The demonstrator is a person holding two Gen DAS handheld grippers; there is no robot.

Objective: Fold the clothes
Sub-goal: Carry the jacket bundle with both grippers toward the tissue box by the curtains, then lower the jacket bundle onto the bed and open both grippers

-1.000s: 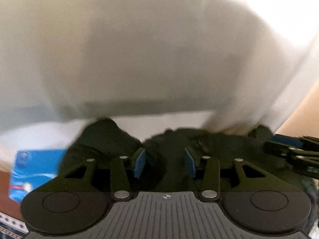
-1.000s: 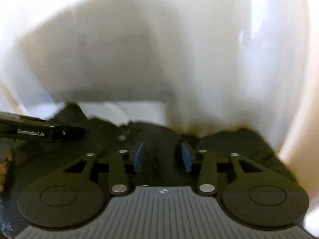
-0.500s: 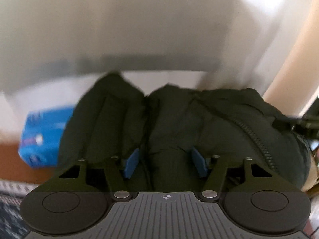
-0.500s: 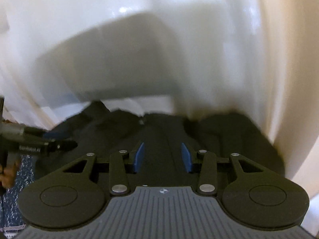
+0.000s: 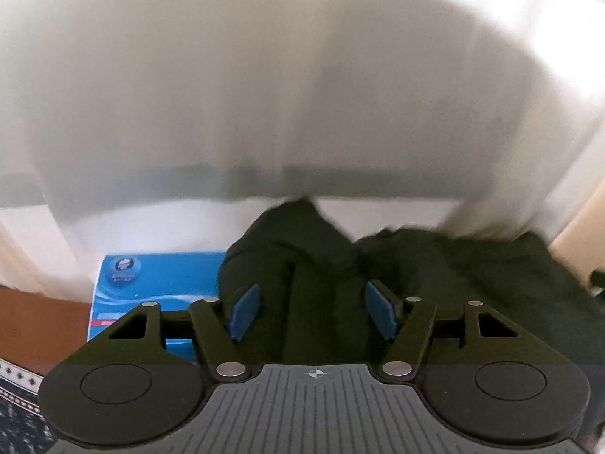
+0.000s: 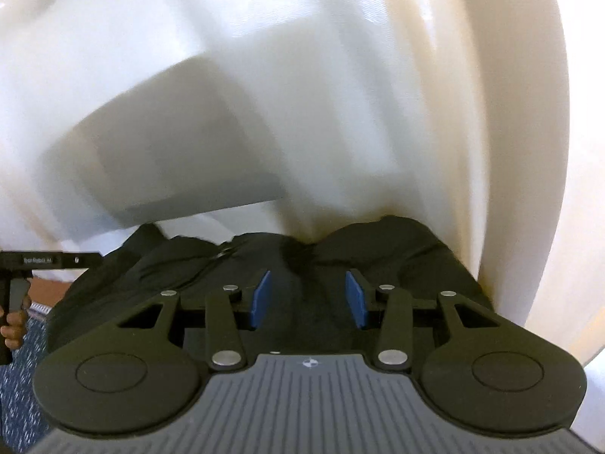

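The left gripper has its 2 blue pads spread wide, with the dark green jacket bunched between them; the pads do not press on the cloth, so the grip is released. The jacket fills the view from 12 o'clock round to 3 o'clock of this gripper. At 10 o'clock a blue box lies partly behind the left finger, on a brown surface. A patterned dark blue cloth shows at 8 o'clock. Pale, blurred curtain covers everything above.

The right gripper also stands with its 2 pads apart, the jacket lying between and beyond them; whether the cloth is pinched cannot be told. A zip line runs through the jacket at 11 o'clock. At 9 o'clock the other gripper shows side-on, held by a hand. White curtain hangs behind.
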